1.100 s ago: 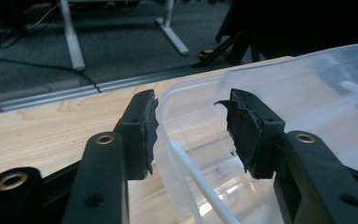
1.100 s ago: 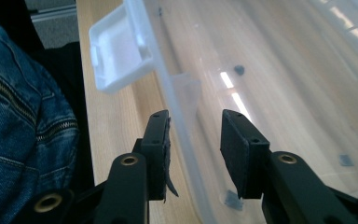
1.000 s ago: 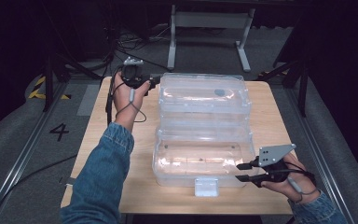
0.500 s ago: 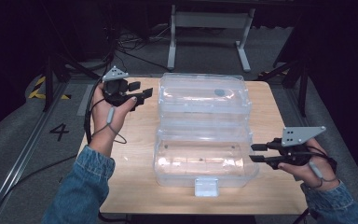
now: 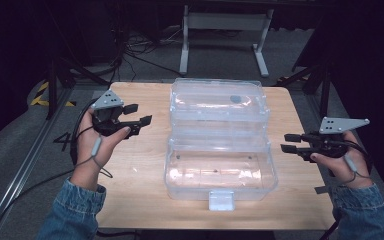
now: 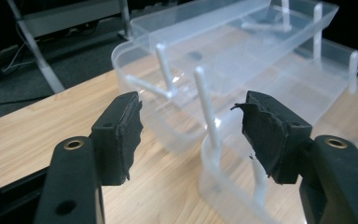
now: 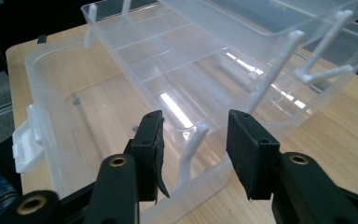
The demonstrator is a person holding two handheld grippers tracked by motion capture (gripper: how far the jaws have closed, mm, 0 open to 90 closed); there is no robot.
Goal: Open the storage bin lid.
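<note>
While both grippers hang off to the sides, a clear plastic box (image 5: 219, 145) stands open in the middle of a wooden table (image 5: 135, 180), its tiered trays stepped up toward the far edge and a white latch (image 5: 221, 200) facing the person.

Left gripper (image 5: 139, 114): held in the left hand (image 5: 97, 142) over the table's left part, jaws apart and empty, pointing at the box. A strip of bare wood lies between it and the box wall. In the left gripper view the thin tray arms (image 6: 208, 112) stand between the jaws, farther off and untouched.

Right gripper (image 5: 287, 142): held in the right hand (image 5: 342, 160) at the table's right edge, jaws spread, nothing between them, tips near the box's right wall but not touching.

Surface: pale wood grain, bare on both sides of the box (a narrow margin at the near edge).

Room: dark, a grey floor (image 5: 10, 145) with cables (image 5: 130, 47) behind, a metal stand (image 5: 222, 25) beyond the far edge.

Change: half a second ago the left gripper was higher up the table near the far left corner; it has come nearer the person. The right gripper has hardly shifted.
</note>
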